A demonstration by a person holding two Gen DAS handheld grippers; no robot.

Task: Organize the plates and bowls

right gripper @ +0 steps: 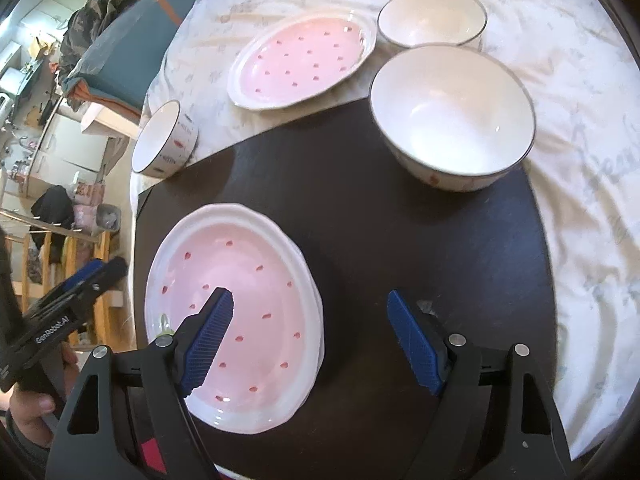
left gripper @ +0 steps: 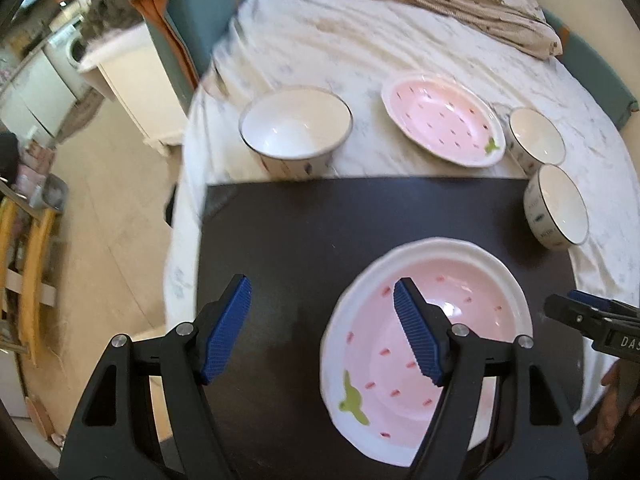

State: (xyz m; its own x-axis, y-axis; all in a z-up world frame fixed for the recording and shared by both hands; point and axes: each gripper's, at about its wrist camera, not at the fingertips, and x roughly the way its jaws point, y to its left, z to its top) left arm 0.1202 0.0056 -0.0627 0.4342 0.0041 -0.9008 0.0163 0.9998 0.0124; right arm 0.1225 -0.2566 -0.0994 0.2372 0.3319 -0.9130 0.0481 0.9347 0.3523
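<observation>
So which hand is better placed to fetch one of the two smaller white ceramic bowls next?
Probably the right: the nearer dark-rimmed white bowl sits just ahead of the open right gripper, while the left gripper sees it far off to its right.

plates (left gripper: 460,344): glossy glazed ceramic
bowls (right gripper: 452,120): same, smooth
board (left gripper: 320,220): matt dark
sheet (left gripper: 340,52): wrinkled cloth
pads (left gripper: 228,332): ribbed blue

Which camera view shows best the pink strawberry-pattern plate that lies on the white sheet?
The left wrist view: the pink strawberry-pattern plate appears whole, green leaf mark included. The right wrist view shows it whole too, but more slanted and overexposed, and its leaf mark is hard to see.
</observation>
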